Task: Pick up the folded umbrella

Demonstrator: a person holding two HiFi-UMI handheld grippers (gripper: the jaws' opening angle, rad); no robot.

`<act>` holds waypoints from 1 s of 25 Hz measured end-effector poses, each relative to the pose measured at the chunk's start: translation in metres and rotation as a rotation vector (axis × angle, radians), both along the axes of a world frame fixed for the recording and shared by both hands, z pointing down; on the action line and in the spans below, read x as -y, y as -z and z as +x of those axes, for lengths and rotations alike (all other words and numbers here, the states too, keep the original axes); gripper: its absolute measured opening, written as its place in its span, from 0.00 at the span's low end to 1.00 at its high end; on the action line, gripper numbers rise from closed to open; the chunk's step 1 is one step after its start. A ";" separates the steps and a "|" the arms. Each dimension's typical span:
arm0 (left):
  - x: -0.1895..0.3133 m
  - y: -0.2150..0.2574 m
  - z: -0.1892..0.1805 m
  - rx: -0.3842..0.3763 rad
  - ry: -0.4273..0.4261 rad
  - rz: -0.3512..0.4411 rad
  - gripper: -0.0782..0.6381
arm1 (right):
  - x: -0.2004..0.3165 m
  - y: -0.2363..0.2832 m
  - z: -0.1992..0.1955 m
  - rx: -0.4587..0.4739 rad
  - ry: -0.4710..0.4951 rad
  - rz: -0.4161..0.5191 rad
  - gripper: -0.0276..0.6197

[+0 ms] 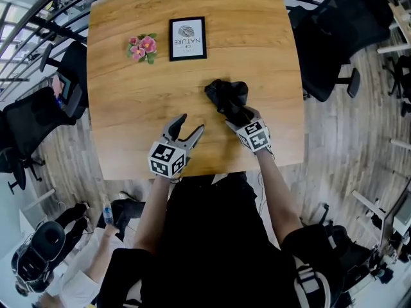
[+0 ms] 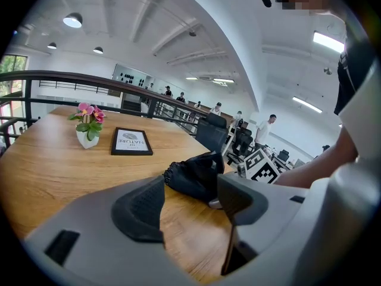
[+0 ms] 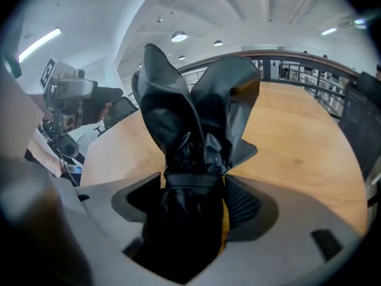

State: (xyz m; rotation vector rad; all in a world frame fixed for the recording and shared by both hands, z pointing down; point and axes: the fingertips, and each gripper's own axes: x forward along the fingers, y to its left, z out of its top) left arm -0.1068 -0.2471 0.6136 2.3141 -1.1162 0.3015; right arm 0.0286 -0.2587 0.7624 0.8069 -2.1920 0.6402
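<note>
The folded black umbrella (image 1: 226,95) lies on the wooden table (image 1: 128,108), right of centre, its loose fabric bunched at the far end. My right gripper (image 1: 239,118) reaches over its near end. In the right gripper view the umbrella (image 3: 196,112) fills the space between the jaws of that gripper (image 3: 190,189), with a thin strip of table showing beside the right pad, so the pads do not press on it. My left gripper (image 1: 189,128) rests open near the front edge, left of the umbrella (image 2: 193,174), with nothing between its fingers.
A framed print (image 1: 187,38) and a small pot of pink flowers (image 1: 142,47) stand at the far side of the table. Black office chairs (image 1: 334,24) flank the table on the right and left. The table's front edge runs just below both grippers.
</note>
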 end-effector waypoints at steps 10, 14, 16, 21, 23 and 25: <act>0.003 -0.004 0.001 -0.024 -0.059 -0.020 0.50 | 0.000 -0.009 -0.002 -0.039 -0.006 -0.026 0.59; 0.002 -0.004 0.003 -0.031 -0.082 -0.030 0.50 | -0.001 -0.011 -0.002 -0.047 -0.002 -0.040 0.58; 0.002 -0.005 0.004 -0.035 -0.088 -0.033 0.50 | -0.001 -0.012 -0.002 -0.049 0.000 -0.051 0.57; 0.000 -0.004 0.009 -0.033 -0.095 -0.032 0.50 | -0.002 -0.012 0.000 -0.056 -0.003 -0.045 0.57; 0.001 -0.004 0.009 -0.030 -0.090 -0.031 0.50 | -0.001 -0.012 -0.001 -0.058 -0.003 -0.044 0.56; 0.002 -0.003 0.009 -0.030 -0.082 -0.030 0.50 | 0.000 -0.011 -0.002 -0.056 0.000 -0.044 0.56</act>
